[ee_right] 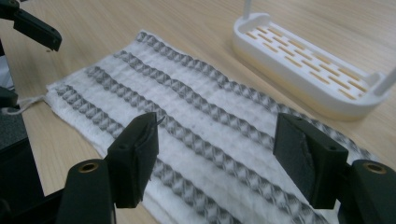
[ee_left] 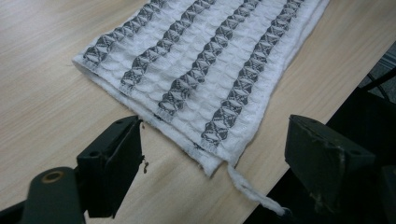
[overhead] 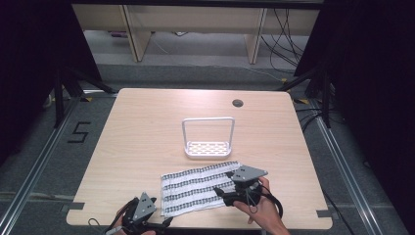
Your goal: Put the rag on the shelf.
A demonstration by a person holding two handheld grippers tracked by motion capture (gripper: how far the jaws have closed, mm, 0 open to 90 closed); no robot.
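1. The striped towel [overhead: 201, 188] lies flat near the worktop [overhead: 147, 127] front edge, by a white rack [overhead: 207, 147].
2. Judged soft, light, floppy; best pinched at a corner or hem.
3. Left gripper [ee_left: 212, 158] and right gripper [ee_right: 215, 158] fingers gape wide, holding nothing.

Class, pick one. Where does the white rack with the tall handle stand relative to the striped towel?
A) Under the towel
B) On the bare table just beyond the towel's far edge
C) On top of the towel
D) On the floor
B: the white rack stands on the table just beyond the striped towel.
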